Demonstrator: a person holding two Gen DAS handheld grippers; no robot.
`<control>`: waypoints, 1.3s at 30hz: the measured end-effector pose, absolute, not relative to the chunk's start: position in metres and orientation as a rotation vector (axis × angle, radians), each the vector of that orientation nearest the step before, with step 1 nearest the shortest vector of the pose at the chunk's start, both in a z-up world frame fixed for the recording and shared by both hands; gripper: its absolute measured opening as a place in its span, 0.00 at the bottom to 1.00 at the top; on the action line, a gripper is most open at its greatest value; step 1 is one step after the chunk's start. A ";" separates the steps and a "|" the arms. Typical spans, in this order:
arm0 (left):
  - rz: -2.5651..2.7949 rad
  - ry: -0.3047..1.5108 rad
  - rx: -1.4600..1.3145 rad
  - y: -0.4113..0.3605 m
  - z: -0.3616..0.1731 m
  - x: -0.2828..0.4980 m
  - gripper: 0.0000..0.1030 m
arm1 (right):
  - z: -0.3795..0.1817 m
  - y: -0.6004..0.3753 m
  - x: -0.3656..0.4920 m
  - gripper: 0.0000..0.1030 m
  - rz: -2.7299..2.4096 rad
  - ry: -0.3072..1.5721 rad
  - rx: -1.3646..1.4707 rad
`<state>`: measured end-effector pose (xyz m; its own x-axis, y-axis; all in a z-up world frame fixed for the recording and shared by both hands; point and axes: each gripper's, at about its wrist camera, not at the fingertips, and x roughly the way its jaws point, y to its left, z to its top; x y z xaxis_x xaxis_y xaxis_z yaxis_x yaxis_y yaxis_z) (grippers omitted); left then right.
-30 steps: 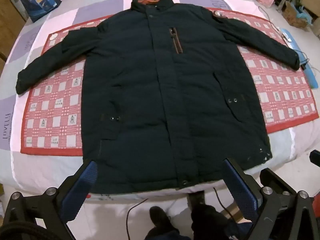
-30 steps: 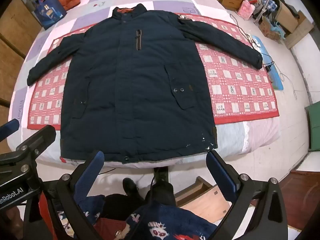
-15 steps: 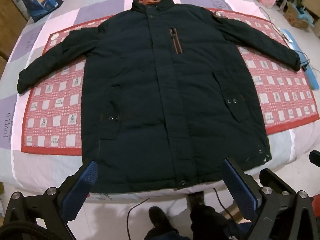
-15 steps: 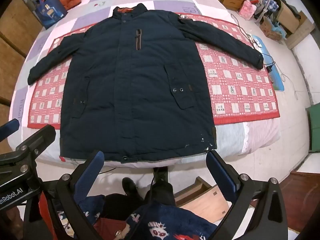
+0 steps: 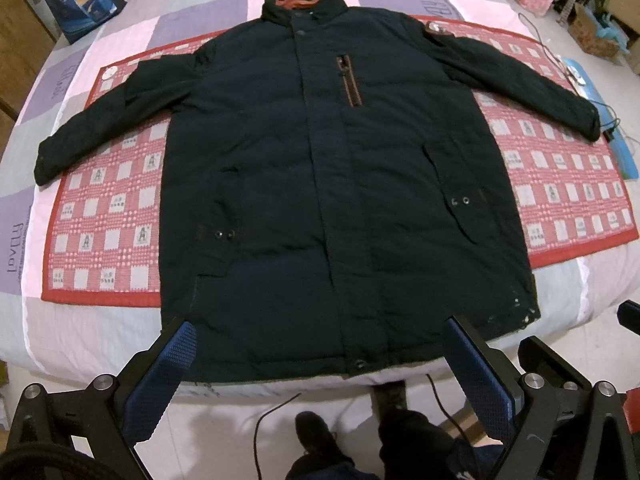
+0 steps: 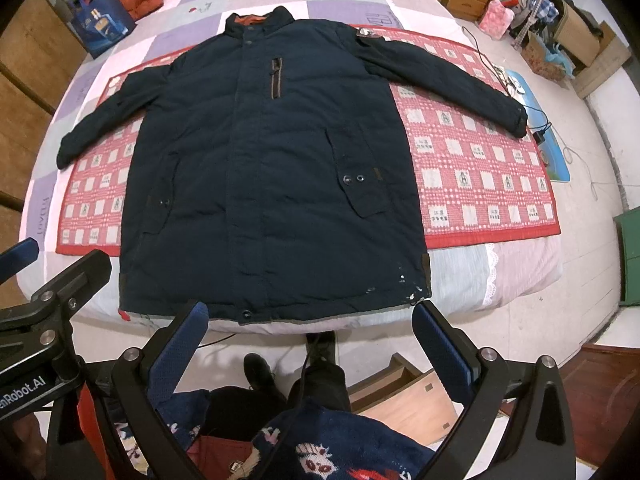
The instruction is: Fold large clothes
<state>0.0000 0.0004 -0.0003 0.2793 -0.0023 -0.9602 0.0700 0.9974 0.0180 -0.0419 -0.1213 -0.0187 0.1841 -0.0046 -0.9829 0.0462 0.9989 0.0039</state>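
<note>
Jacket (image 5: pixel 332 184) flat on bed (image 5: pixel 72 332), frame centre, long axis collar-to-hem toward both grippers. Left gripper (image 5: pixel 324 364) and right gripper (image 6: pixel 310 344) wide open, empty, near hem.

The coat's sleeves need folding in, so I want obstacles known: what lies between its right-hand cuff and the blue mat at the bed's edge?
A black cable with a small plug, in the right wrist view.

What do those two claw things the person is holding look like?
Each gripper, left gripper and right gripper, has black metal arms with silver bolts and two blue textured finger pads. White lettering ending "nRobot.AI" marks the left one. The person wears a navy patterned sweater.
</note>
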 end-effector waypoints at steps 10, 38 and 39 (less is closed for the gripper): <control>-0.047 1.287 0.062 0.000 0.000 0.000 0.98 | -0.018 -0.125 -0.044 1.00 -0.032 1.385 0.037; -0.041 1.286 0.062 -0.005 0.000 -0.002 0.98 | -0.018 -0.140 -0.041 1.00 -0.025 1.386 0.039; -0.040 1.285 0.059 -0.005 0.000 -0.002 0.98 | -0.017 -0.140 -0.038 1.00 -0.025 1.386 0.039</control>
